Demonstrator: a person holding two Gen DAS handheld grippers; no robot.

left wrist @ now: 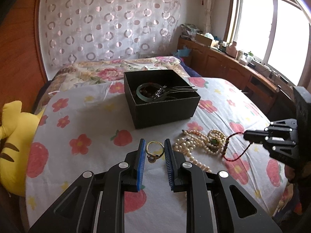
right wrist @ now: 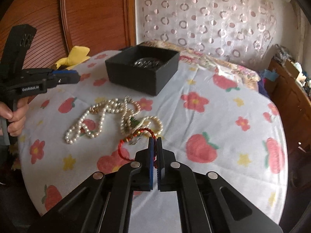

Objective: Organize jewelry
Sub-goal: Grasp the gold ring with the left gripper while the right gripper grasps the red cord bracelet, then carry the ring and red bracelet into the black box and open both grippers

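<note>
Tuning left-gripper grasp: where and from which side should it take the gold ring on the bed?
Grip the gold ring across its thin band, not the pearl end. It lies flat on the sheet with the pearl toward the camera, and the left gripper already straddles it with jaws open. Come straight down from above, pads on the band's left and right sides, clear of the pearl necklaces to the right.

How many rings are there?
1 that I can see: a gold ring on the bed between the open left gripper fingers. More may hide inside the black box.

Bright window [left wrist: 272, 29] lights wooden cabinets [left wrist: 219, 62] beside a circle-patterned curtain [left wrist: 108, 23].
</note>
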